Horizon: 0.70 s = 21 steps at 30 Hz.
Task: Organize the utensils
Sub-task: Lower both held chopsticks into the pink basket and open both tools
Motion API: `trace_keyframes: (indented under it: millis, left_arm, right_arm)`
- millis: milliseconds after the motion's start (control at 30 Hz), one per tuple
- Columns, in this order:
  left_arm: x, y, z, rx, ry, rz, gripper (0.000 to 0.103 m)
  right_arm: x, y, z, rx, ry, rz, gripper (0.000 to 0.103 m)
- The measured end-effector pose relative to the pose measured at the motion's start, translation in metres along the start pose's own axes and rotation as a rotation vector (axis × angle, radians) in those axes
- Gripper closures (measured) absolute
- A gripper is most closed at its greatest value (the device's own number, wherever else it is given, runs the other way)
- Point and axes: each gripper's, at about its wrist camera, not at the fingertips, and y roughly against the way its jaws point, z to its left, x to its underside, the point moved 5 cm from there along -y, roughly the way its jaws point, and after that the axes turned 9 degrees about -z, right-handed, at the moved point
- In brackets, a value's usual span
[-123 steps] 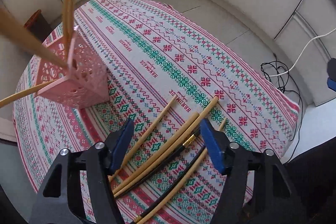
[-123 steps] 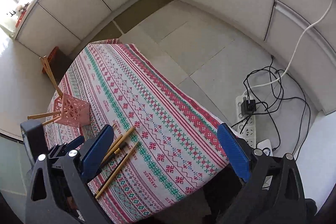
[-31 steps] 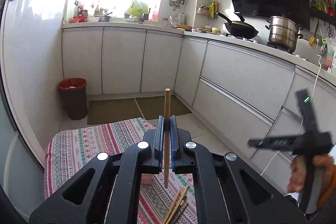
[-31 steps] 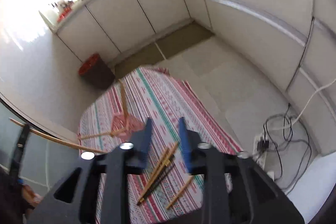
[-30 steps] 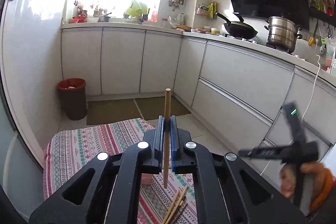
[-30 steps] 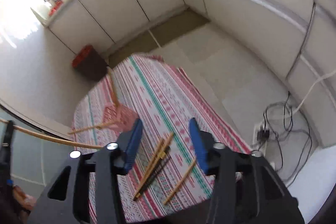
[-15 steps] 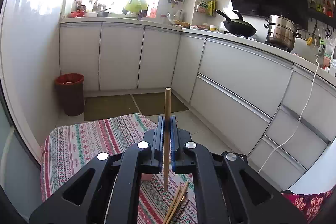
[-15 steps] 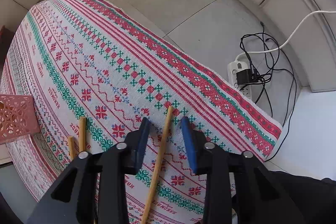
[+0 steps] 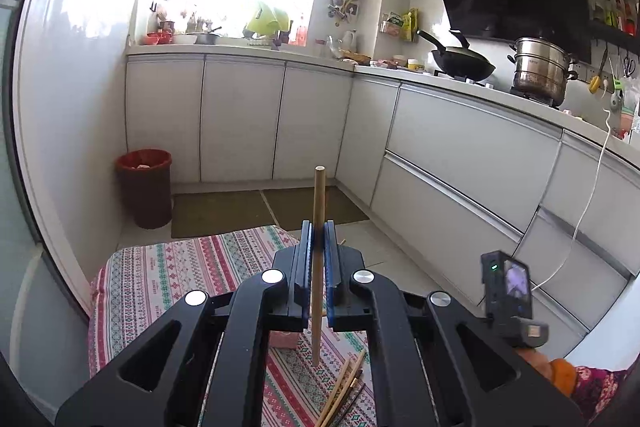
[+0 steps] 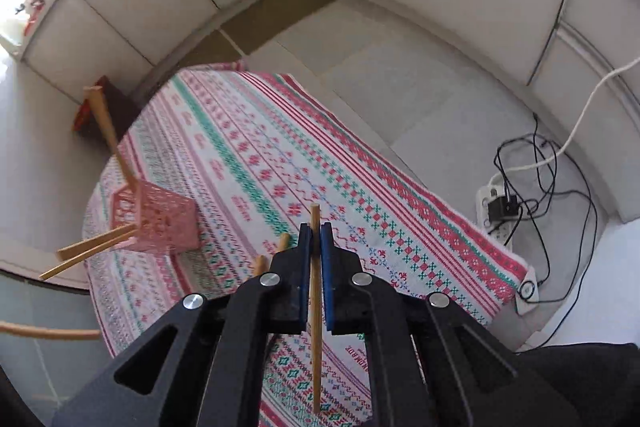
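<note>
Step in hand, by the look of it: each hand-held gripper carries one chopstick to the pink holder (image 10: 154, 217), which stands on the tabletop (image 10: 280, 155) w/ the patterned cloth.

To do it well: lift the right stick clear of the cloth before swinging over; keep it near upright so the lower tip goes into the holder's open top, not against the lattice wall. The holder already has several sticks (image 10: 108, 131) leaning out at wide angles, so the approach should come from the free side to avoid knocking them or tipping the holder. Let go only once the tip is well inside.

Right hand-held gripper (image 10: 315, 239): jaws pressed together, pinching a chopstick (image 10: 315, 307) roughly mid-length; the stick runs along the finger line, top end poking past the tips. Whether its lower end touches the cloth is unclear.

Left hand-held gripper (image 9: 317, 243): also clamped tight on a chopstick (image 9: 318, 203), held upright above the tabletop.

More loose chopsticks (image 9: 344, 387) lie on the cloth near the holder, not yet sorted.
</note>
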Motion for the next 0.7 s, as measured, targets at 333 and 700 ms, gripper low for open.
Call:
trace_keyframes:
  millis: [333, 700]
  left_arm:
    - [-0.031, -0.017, 0.001, -0.055, 0.011, -0.046, 0.098]
    - [-0.038, -0.092, 0.03, -0.149, 0.039, -0.021, 0.098]
  right_arm:
    - [-0.09, 0.134, 0.057, -0.173, 0.124, -0.315, 0.098]
    - [-0.144, 0.172, 0.141, -0.343, 0.223, -0.396, 0.098]
